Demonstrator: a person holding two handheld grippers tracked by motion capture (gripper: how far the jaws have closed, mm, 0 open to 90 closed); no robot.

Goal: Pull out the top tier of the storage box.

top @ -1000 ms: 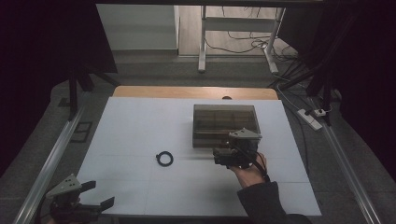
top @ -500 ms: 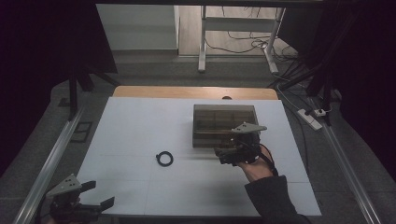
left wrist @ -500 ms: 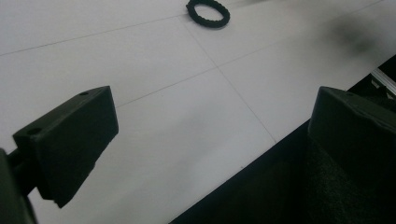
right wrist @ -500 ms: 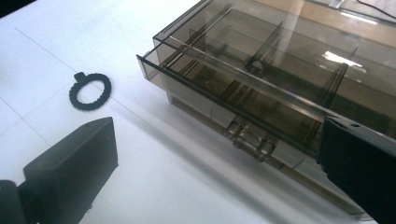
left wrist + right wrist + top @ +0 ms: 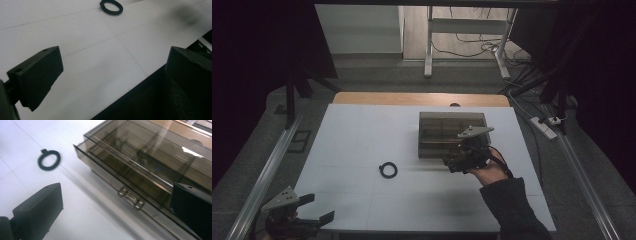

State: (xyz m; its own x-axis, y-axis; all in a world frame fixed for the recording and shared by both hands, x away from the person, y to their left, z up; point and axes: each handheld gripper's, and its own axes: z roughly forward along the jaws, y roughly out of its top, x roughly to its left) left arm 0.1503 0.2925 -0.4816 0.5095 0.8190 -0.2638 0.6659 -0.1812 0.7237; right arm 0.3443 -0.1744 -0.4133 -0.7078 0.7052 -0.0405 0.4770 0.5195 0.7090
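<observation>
At the near left corner of the white worktop (image 5: pixel 362 130) the left tool (image 5: pixel 314 212) hangs at the edge with its jaws spread wide and nothing between them. In the left gripper view half of its span sits over the dark drop beyond the edge, so it looks parked out of the way rather than working.

Farther right, near the middle of the worktop, lies the black ring (image 5: pixel 388 170), flat and alone, well apart from both tools. Bare surface surrounds it, so nothing blocks a reach to it from either side.

Right of the ring stands the smoky clear drawer box (image 5: pixel 452 131), its front toward the person. The right gripper view shows the drawer (image 5: pixel 140 192) drawn out a little, with its small metal handle (image 5: pixel 130 197) on the front face. The right tool (image 5: pixel 451 164) sits just in front of that face, jaws wide apart and gripping nothing, aimed at the handle; this placement suggests work on the drawer, likely so the ring can go inside. The box's top panel overhangs the drawer, so only the pulled-out part would give access.
</observation>
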